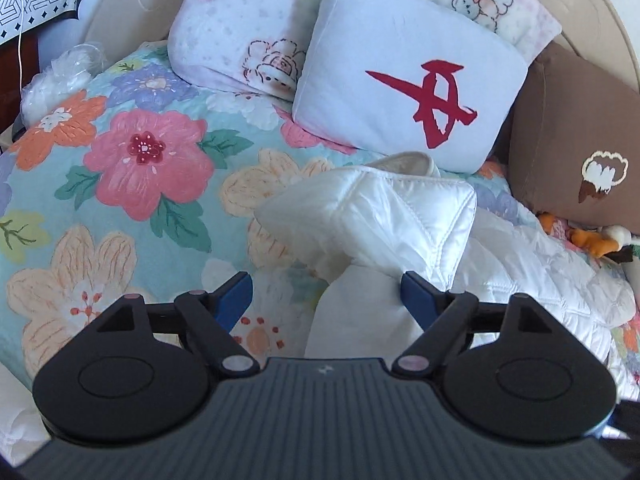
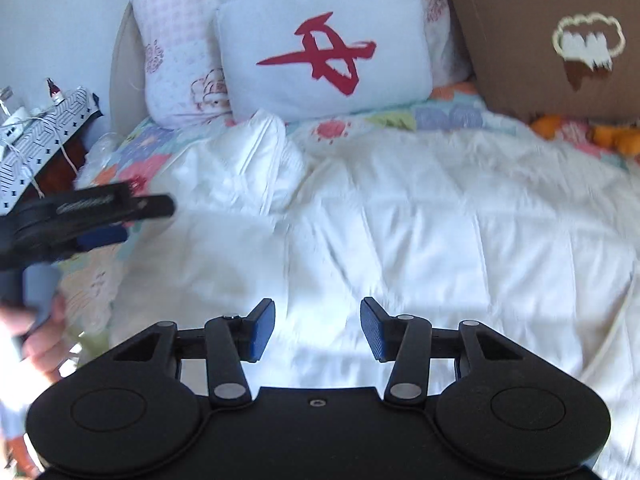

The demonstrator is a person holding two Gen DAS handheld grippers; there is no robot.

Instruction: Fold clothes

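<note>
A white quilted garment (image 1: 400, 220) lies spread on the floral bedspread (image 1: 120, 184), one part folded up in a thick wad at its left end. It fills the middle of the right wrist view (image 2: 400, 232). My left gripper (image 1: 326, 294) is open, jaws wide apart, with white fabric between and just ahead of the blue pads, not clamped. It also shows from the side in the right wrist view (image 2: 120, 220), held in a hand at the garment's left edge. My right gripper (image 2: 318, 326) is open and empty, hovering over the flat middle of the garment.
At the head of the bed stand a white pillow with a red mark (image 1: 408, 72), a pink patterned pillow (image 1: 240, 28) and a brown cushion (image 1: 576, 140). Orange soft toys (image 2: 608, 136) lie at the right. A nightstand with a patterned cloth (image 2: 36, 136) stands left.
</note>
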